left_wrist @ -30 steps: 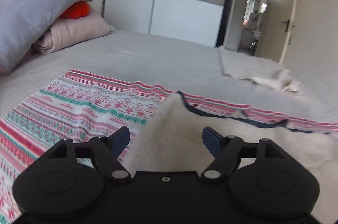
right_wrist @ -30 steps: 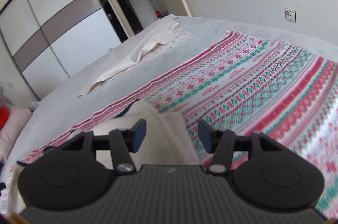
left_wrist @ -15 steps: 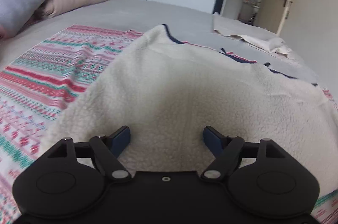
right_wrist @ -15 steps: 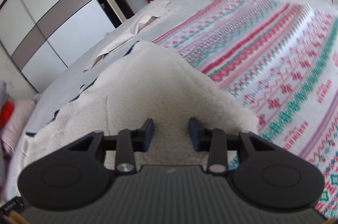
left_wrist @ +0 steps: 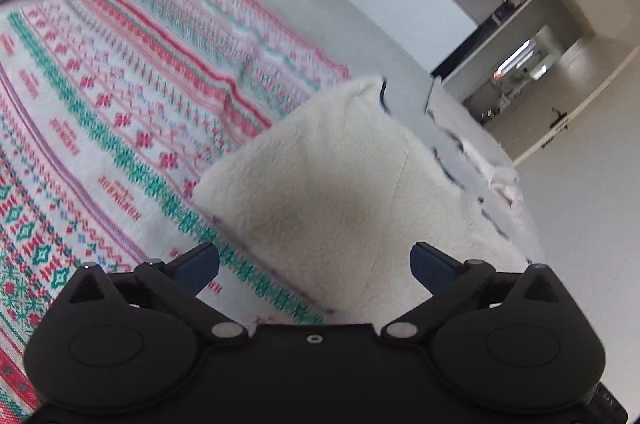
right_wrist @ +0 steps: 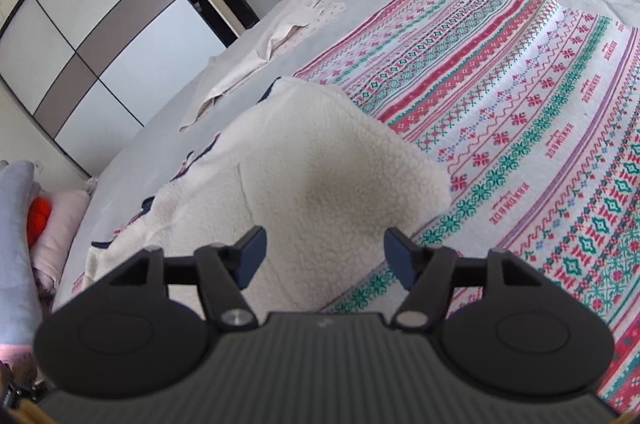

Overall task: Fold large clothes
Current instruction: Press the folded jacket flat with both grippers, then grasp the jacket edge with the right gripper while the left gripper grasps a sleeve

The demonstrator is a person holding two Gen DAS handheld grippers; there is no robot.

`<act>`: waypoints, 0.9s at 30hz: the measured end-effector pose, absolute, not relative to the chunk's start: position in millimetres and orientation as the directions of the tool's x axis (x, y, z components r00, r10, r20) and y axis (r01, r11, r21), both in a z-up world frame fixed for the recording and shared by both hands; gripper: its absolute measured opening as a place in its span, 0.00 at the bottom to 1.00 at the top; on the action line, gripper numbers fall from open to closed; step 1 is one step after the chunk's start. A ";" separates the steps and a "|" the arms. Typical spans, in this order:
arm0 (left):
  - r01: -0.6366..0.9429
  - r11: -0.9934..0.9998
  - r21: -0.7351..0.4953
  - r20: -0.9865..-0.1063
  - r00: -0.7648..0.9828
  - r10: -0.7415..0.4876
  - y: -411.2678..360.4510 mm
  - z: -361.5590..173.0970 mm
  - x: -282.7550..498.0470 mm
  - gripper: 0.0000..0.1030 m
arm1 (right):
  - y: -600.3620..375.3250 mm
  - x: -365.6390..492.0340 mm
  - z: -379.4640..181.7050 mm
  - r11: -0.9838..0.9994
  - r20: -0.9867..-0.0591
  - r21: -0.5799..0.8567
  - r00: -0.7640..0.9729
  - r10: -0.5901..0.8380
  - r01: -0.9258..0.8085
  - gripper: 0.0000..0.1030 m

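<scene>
A large blanket lies spread on the bed, its knitted-look face [left_wrist: 120, 128] striped in red, green and pink. One end is folded back over it, showing the white fleece underside [left_wrist: 328, 176]. My left gripper [left_wrist: 316, 260] hangs over the near edge of that fleece flap with its jaws opening wide; the pads do not touch the cloth. In the right wrist view the same fleece flap [right_wrist: 320, 152] lies on the patterned face [right_wrist: 520, 112]. My right gripper [right_wrist: 326, 248] is just above it, jaws opening, with fleece between the pads but not pinched.
A crumpled beige cloth [right_wrist: 256, 56] lies on the grey bed sheet [right_wrist: 132, 180] beyond the blanket. Pillows and an orange item [right_wrist: 40, 216] are stacked at the bed's head. A sliding wardrobe [right_wrist: 92, 36] and an open doorway stand behind.
Both grippers brought the fleece flap further over the patterned face, then both jaws widened and let it go. The left gripper's view has rolled and swung sideways.
</scene>
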State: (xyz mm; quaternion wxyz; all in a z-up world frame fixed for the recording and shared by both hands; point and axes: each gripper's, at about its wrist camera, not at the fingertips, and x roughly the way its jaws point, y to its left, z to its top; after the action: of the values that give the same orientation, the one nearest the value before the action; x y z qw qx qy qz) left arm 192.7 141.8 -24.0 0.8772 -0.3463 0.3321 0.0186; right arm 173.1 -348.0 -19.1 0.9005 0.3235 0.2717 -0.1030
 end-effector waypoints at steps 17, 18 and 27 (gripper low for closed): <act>-0.181 0.567 -0.804 -0.399 0.871 -0.288 139.2 -75.3 222.0 0.97 | -274.2 184.7 -9.1 0.939 -0.474 0.282 0.879 -0.041 0.196 0.80; -0.168 0.594 -0.786 -0.393 0.878 -0.272 133.9 -74.9 225.5 0.97 | -268.2 185.8 -9.5 0.947 -0.465 0.267 0.885 -0.034 0.177 0.80; -0.280 0.749 -0.601 -0.413 0.911 0.009 99.7 -81.9 236.1 0.51 | -222.4 196.3 -19.0 0.982 -0.402 0.187 0.912 0.077 -0.001 0.76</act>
State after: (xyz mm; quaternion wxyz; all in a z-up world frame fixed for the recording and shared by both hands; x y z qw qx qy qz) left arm 236.1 99.7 -81.9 0.9144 -0.3453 0.1958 0.0790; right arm 196.3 -222.4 -19.0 0.9736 0.0917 0.2083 0.0200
